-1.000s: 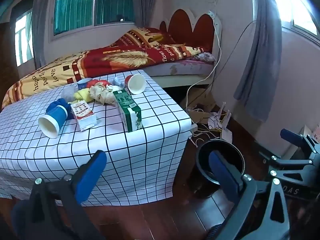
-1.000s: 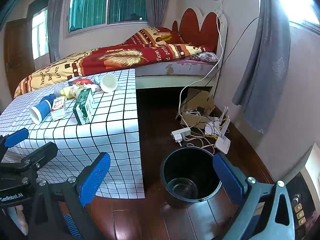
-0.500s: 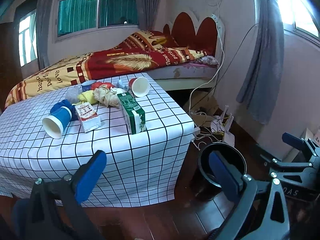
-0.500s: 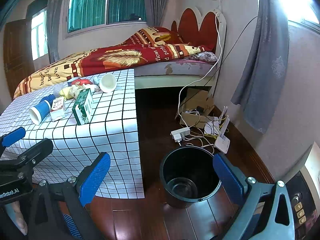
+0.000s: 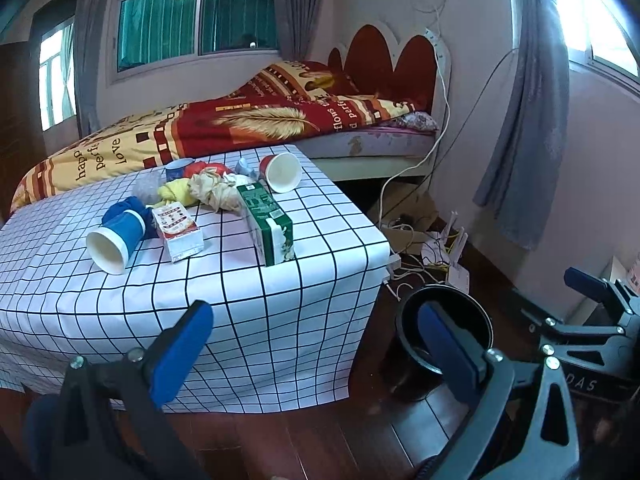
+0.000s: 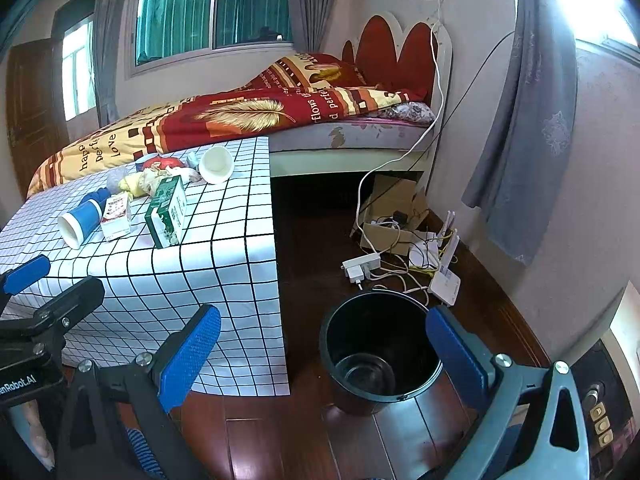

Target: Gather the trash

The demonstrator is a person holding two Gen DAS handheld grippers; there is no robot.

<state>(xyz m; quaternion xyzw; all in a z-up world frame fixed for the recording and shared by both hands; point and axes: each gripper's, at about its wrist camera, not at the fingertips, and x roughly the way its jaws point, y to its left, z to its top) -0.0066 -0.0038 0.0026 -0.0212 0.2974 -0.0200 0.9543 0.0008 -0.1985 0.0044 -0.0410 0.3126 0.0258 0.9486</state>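
Left wrist view shows the left gripper [image 5: 316,344] with its blue jaws wide apart and nothing between them. It hangs in the air in front of a table [image 5: 280,320] with a white checked cloth. The trash lies on top of the table. A green carton [image 5: 266,222] lies near the front corner. A small red and white box [image 5: 178,230] lies to its left, and a blue cup [image 5: 116,240] lies on its side just beside the box. Behind them sits a pile of crumpled wrappers [image 5: 208,190]. A red cup [image 5: 282,172] lies tipped over near the back edge.

A black bin [image 6: 376,348] stands on the wood floor, to the right of the table. In the right wrist view, the right gripper [image 6: 320,360] is also wide open and holds nothing. The bin sits between its two blue fingers [image 6: 188,356] in the picture, but lower down and not touching them. Another dark tub sits at the bottom of the bin. A bed [image 6: 240,120] with a red and yellow blanket stands behind the table. White cords and a plug strip [image 6: 362,264] lie on the floor near the bin.
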